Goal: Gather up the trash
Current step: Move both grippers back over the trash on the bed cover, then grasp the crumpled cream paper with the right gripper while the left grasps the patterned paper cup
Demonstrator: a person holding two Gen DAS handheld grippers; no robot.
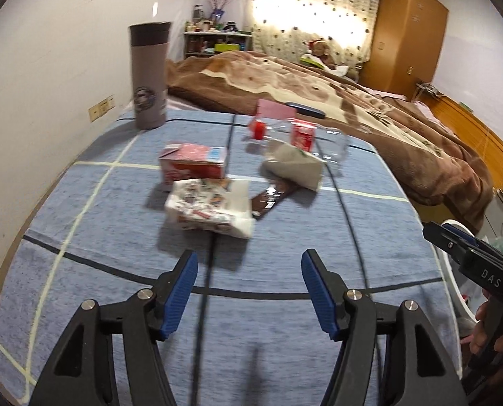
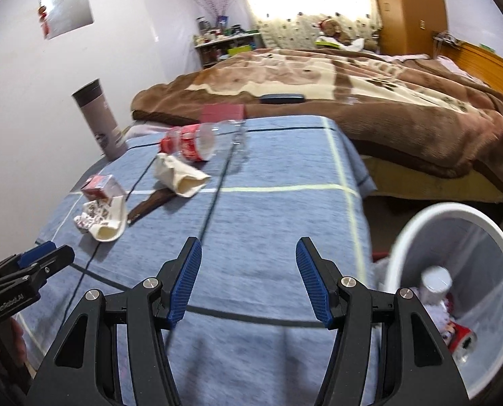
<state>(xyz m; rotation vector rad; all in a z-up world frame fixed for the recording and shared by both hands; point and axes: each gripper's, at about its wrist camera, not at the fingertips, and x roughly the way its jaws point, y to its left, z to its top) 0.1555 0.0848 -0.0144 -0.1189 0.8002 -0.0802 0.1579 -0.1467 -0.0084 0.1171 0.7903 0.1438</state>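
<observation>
On the blue checked tablecloth (image 1: 116, 237) lies the trash: a printed wrapper (image 1: 211, 208), a red carton (image 1: 192, 162), a brown wrapper (image 1: 271, 198), crumpled white paper (image 1: 293, 165) and a clear bottle with a red label (image 1: 302, 137). My left gripper (image 1: 249, 257) hovers open just short of the printed wrapper, nothing between its blue pads. My right gripper (image 2: 248, 242) is open and empty over the table's near right part, far from the bottle (image 2: 190, 145) and the paper (image 2: 180, 176). A white bin (image 2: 403, 237) stands beside the table on the right.
A tall grey thermos (image 1: 149, 74) stands at the table's far left, near the wall. A pink box (image 1: 275, 110) sits at the far edge. Beyond is a bed with a brown blanket (image 1: 370, 101). The bin holds a white cup (image 2: 436, 282) and a red can (image 2: 459, 336).
</observation>
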